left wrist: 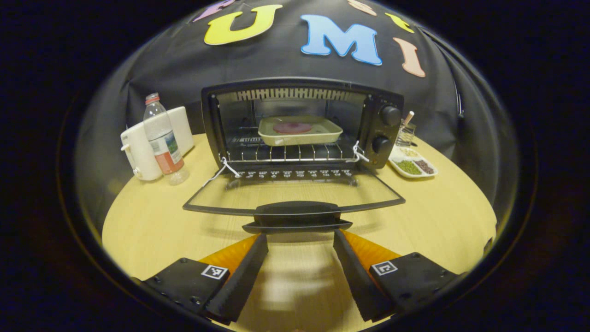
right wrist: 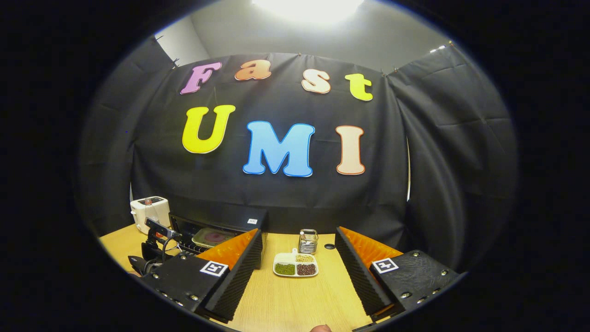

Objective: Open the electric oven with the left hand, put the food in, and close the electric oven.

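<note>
We see one oven (left wrist: pixel 295 124) at the back of the table (left wrist: pixel 152 221), its door (left wrist: pixel 295 196) dropped flat toward us. One tray (left wrist: pixel 299 130) sits on the rack inside, holding one round pink piece of food (left wrist: pixel 292 127). Our left gripper (left wrist: pixel 299 240) is spread wide just short of the door handle (left wrist: pixel 297 216), holding nothing. Two knobs (left wrist: pixel 390 115) on the oven's right. Our right gripper (right wrist: pixel 297 251) also gapes wide, empty, raised over the table. One bottle (left wrist: pixel 162 138), one divided dish (left wrist: pixel 412 162).

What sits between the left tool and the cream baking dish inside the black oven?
In the left gripper view, the lowered glass door, its black handle nearest the open left tool, then the wire rack under the dish.
</note>
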Tool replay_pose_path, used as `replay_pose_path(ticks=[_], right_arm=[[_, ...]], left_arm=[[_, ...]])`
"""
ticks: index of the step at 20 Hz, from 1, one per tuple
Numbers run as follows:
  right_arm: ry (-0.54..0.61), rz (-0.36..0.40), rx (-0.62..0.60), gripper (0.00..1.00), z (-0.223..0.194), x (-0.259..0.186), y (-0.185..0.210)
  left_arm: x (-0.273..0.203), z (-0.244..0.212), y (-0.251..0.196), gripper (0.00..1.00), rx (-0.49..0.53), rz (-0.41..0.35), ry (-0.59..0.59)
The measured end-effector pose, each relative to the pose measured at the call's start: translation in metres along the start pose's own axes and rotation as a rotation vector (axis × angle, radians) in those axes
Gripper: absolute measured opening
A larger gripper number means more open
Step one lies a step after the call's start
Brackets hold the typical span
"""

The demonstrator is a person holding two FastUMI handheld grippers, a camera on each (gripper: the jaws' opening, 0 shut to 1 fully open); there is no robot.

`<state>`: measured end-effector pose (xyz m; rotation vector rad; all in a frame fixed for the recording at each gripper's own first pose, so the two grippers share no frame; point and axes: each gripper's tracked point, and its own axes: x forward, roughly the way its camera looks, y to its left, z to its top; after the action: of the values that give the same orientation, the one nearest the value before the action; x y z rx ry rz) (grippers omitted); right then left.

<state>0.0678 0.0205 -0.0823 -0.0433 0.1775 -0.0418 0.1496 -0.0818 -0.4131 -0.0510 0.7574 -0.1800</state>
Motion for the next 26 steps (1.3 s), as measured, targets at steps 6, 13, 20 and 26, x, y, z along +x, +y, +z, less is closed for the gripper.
replay_pose_path(ticks=[6, 13, 20, 26], right_arm=[[0.005, 0.006, 0.056, 0.98, -0.001, 0.007, -0.001], [0.027, 0.007, 0.074, 0.98, -0.008, 0.012, -0.002], [0.034, -0.001, 0.079, 0.98, -0.008, 0.006, -0.005], [-0.016, 0.032, 0.098, 0.98, 0.009, -0.01, -0.004]], left_arm=[[-0.013, 0.045, -0.001, 1.0, 0.007, 0.018, -0.081], [-0.013, 0.101, 0.001, 1.0, 0.053, 0.024, -0.195], [-0.013, 0.167, 0.0, 1.0, 0.059, 0.013, -0.314], [-0.084, 0.214, -0.015, 1.0, 0.03, -0.005, -0.456]])
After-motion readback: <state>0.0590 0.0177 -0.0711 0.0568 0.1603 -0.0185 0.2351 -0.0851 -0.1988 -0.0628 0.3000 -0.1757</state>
